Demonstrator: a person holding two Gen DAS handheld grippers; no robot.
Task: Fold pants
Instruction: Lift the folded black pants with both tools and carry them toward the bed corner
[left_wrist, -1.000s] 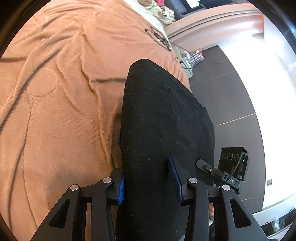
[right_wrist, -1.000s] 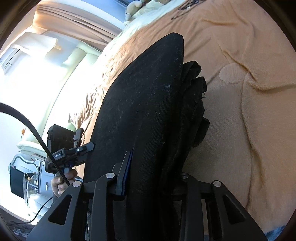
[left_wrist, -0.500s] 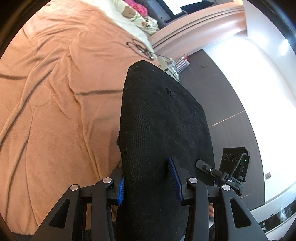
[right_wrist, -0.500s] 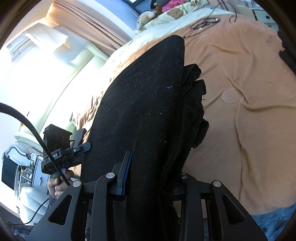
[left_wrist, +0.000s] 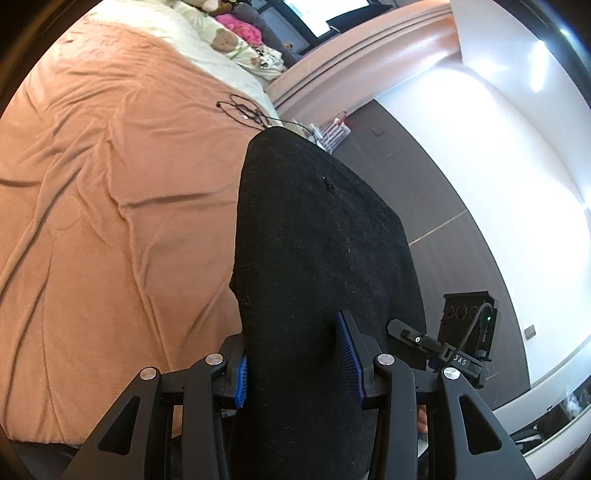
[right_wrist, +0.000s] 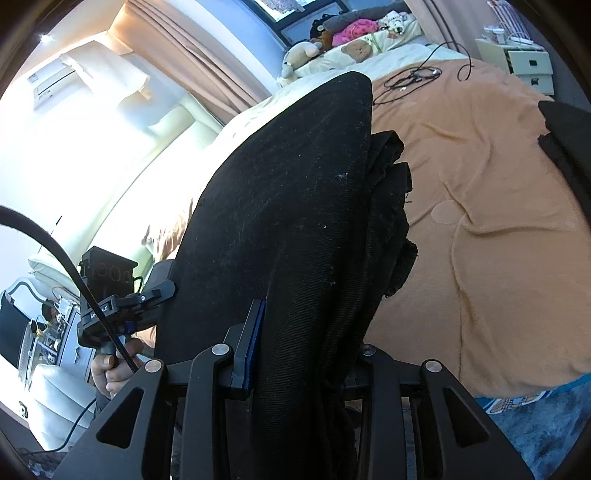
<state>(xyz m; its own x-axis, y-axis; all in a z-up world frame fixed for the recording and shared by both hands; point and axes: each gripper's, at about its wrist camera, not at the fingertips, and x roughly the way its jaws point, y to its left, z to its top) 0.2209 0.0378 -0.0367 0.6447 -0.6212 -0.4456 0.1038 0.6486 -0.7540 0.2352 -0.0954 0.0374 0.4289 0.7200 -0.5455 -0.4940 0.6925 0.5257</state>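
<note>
We hold the black pants (left_wrist: 317, 258) up off the bed (left_wrist: 110, 221), one hand-held gripper at each side of the folded bundle. In the left wrist view the left hand-held gripper (left_wrist: 297, 360) is clenched on the cloth: its blue pads (left_wrist: 347, 354) press into the fabric from both sides, and the pants rise away from the camera as one broad dark panel. Past that panel, on the right, we see the right hand-held gripper (left_wrist: 458, 347) from the outside, with a small green light on its body.

In the right wrist view the right hand-held gripper (right_wrist: 306, 350) is likewise closed on the pants (right_wrist: 295, 221) — a thick wad of several layers fills the gap between its jaws, and only the left blue pad (right_wrist: 255, 343) shows (the other is buried under cloth). Bunched folds hang on the right edge of the bundle. To the left, a person's hand (right_wrist: 110, 369) grips the handle of the left hand-held gripper (right_wrist: 122, 299).

Below the pants lies the bed's wrinkled orange blanket (right_wrist: 480, 221). A tangle of black cable (right_wrist: 413, 77) rests on it near the far end, and soft toys (right_wrist: 332, 44) sit on the pale pillows beyond.
</note>
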